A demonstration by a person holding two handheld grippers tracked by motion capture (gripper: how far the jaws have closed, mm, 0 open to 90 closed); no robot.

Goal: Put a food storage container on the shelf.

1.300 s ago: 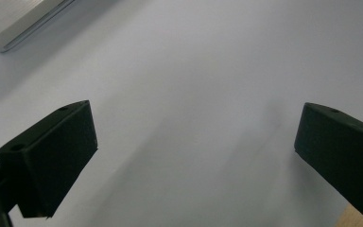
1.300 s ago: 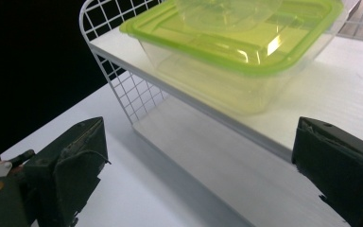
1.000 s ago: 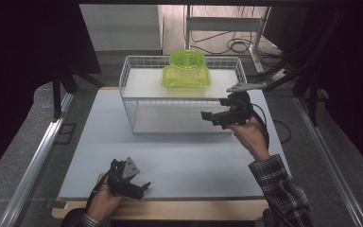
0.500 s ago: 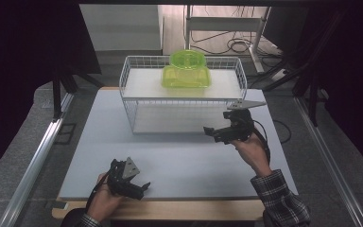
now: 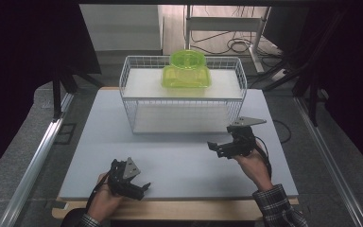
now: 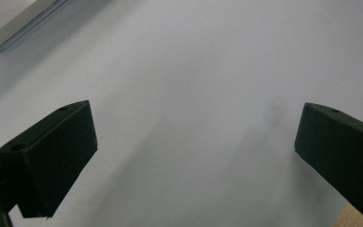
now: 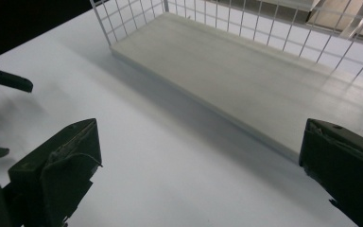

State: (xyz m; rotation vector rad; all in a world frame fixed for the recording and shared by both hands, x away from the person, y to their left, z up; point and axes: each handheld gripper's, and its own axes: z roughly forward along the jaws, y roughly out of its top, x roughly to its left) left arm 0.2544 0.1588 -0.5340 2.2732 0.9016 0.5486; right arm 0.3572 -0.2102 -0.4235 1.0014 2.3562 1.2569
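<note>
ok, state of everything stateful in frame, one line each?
left gripper: open, empty, low over the table's near edge.
right gripper: open, empty, held in front of the basket.
green container: upright on the upper shelf, untouched.
wire basket: upright on the table, open front toward the person.
lower shelf: bare.

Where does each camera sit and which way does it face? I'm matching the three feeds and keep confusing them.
High view: above the person's side, looking forward and down on the white table, wire basket and green container; both hands, left gripper and right gripper show.
Left gripper view: rides the left gripper, facing bare table; its open jaws show.
Right gripper view: rides the right gripper, facing the basket's lower shelf; open jaws show.
High and right gripper views share the basket.
</note>
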